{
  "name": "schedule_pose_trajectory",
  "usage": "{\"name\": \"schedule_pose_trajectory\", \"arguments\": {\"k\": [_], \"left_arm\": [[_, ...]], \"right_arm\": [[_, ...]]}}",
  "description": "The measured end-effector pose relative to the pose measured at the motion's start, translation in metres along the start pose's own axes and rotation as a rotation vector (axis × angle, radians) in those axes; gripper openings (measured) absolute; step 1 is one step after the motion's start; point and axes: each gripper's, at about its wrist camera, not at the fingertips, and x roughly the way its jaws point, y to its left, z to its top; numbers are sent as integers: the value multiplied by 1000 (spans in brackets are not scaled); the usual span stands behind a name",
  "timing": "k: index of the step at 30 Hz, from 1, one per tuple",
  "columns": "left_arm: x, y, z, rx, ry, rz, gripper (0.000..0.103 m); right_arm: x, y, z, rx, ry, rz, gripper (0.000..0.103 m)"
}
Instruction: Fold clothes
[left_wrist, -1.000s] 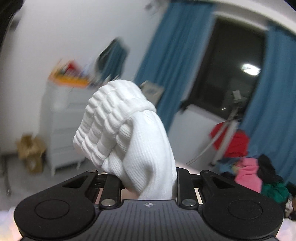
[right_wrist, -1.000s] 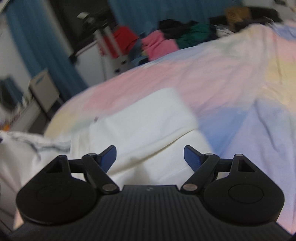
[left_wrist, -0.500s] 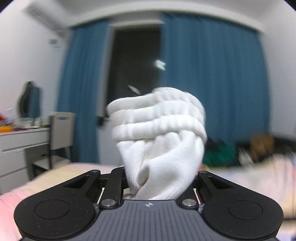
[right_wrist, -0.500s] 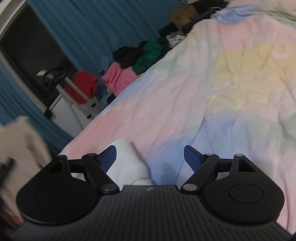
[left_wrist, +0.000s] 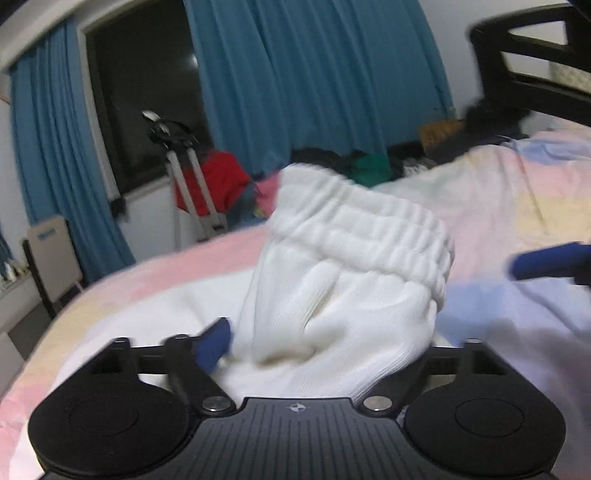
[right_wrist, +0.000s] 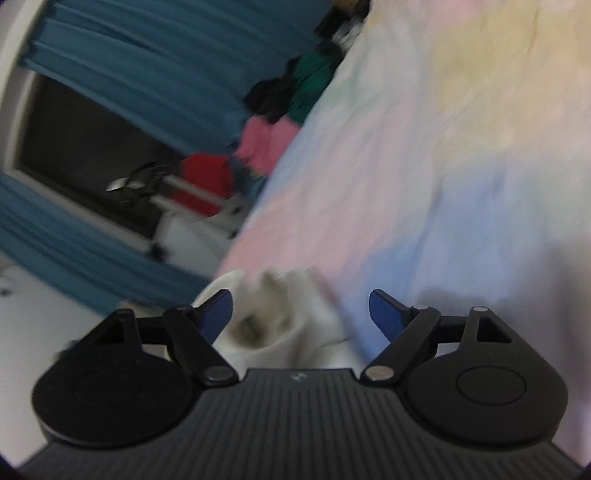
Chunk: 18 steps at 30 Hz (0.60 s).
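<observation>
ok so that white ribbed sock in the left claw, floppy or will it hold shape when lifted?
Likely floppy: the white sock bunches and creases between the left claw's fingers. Probably light, since its cuff stands up unsupported. The ribbed knit looks grippy, so slipping seems unlikely.

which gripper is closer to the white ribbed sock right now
Left. The left gripper has the white ribbed sock bunched between its fingers; the right gripper is open, off to the sock's right.
</observation>
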Motion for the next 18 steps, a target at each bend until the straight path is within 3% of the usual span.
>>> {"name": "schedule_pose_trajectory", "arguments": {"k": [8, 12, 18], "left_arm": [[-31, 52, -22, 59, 76, -102, 93], [-46, 78, -34, 88, 114, -153, 94], [-79, 130, -57, 202, 113, -43, 97]], "right_arm": [[14, 18, -16, -27, 101, 114, 84], [13, 17, -24, -52, 121, 81, 86], [24, 25, -42, -104, 169, 37, 87]]}}
